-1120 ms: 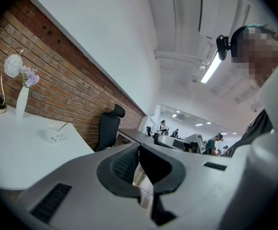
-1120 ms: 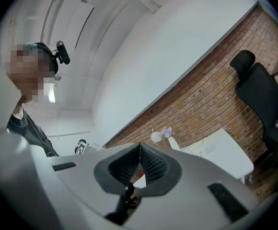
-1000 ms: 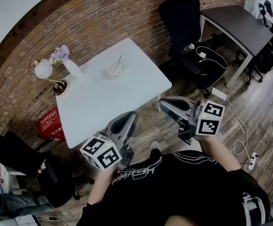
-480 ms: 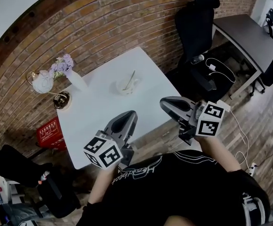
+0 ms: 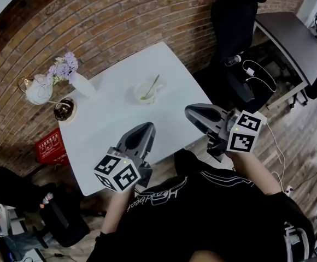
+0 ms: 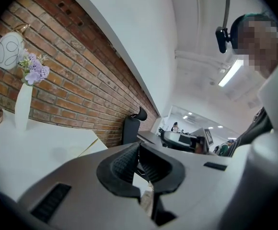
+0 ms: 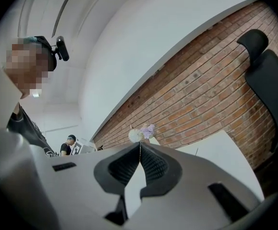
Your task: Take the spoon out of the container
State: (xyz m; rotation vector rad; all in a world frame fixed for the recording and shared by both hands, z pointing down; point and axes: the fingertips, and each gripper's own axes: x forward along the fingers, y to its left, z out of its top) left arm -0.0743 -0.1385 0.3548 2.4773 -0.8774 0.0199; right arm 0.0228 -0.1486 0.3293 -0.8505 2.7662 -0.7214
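Observation:
A small white container [image 5: 146, 91] stands on the white table [image 5: 109, 119], towards its far side. The spoon [image 5: 153, 85] leans in it, handle pointing up and to the right. Both grippers are held close to the person's body at the table's near edge, well short of the container. My left gripper [image 5: 146, 126] is shut with nothing between its jaws, and its own view shows the pads [image 6: 129, 159] meeting. My right gripper [image 5: 188, 112] is shut and empty too, its fingertips [image 7: 140, 145] closed together in the right gripper view.
A white vase of purple flowers [image 5: 74, 78], a round white lamp [image 5: 38, 89] and its brass base [image 5: 64, 109] stand at the table's far left. A black office chair [image 5: 238, 21] and a dark desk [image 5: 289, 37] are at the right, a red crate [image 5: 49, 146] under the left.
The table and container have drawn nearer and lower in the head view. Both grippers stay shut in front of the body, now over the table's near edge.

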